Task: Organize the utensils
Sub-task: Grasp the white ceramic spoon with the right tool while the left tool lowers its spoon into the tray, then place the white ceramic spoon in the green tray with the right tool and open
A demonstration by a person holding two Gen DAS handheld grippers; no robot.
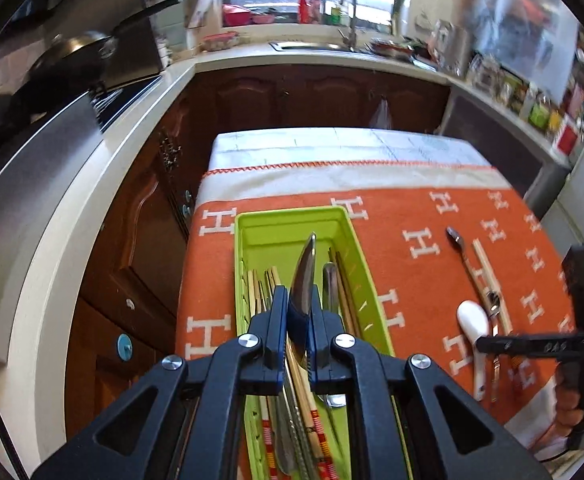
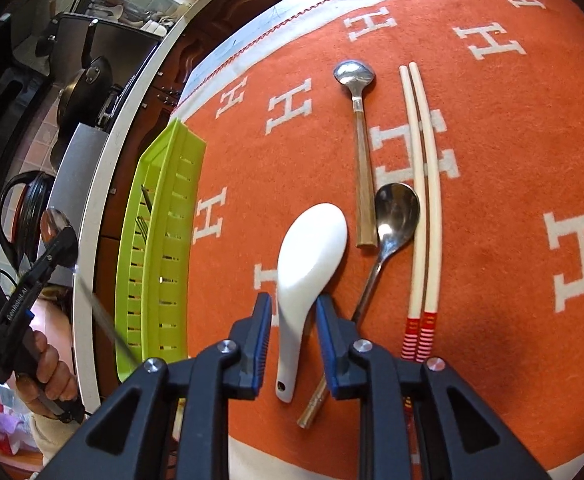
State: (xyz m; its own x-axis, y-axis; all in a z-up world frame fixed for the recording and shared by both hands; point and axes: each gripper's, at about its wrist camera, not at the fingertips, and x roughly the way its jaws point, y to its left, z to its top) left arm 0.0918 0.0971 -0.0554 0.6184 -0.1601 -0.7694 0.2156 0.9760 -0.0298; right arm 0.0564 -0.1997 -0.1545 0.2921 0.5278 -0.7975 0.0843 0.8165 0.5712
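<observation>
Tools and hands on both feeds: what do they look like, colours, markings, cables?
Both are matte black plastic linkages with silver pivot bolts and blue ribbed pads. The left tool shows white lettering on its pistol-style handle and a thin black cable. The right tool looks alike; its module carries a green light. Bare hands; a pale cuff.

Left gripper (image 1: 296, 316) has its fingers (image 1: 279, 320) pinched tight w/ a spoon bowl sticking out fwd between them. Right gripper (image 2: 293, 340) is spread open, fingers (image 2: 260, 332) either side of a white spoon handle, not touching it afaict.
</observation>
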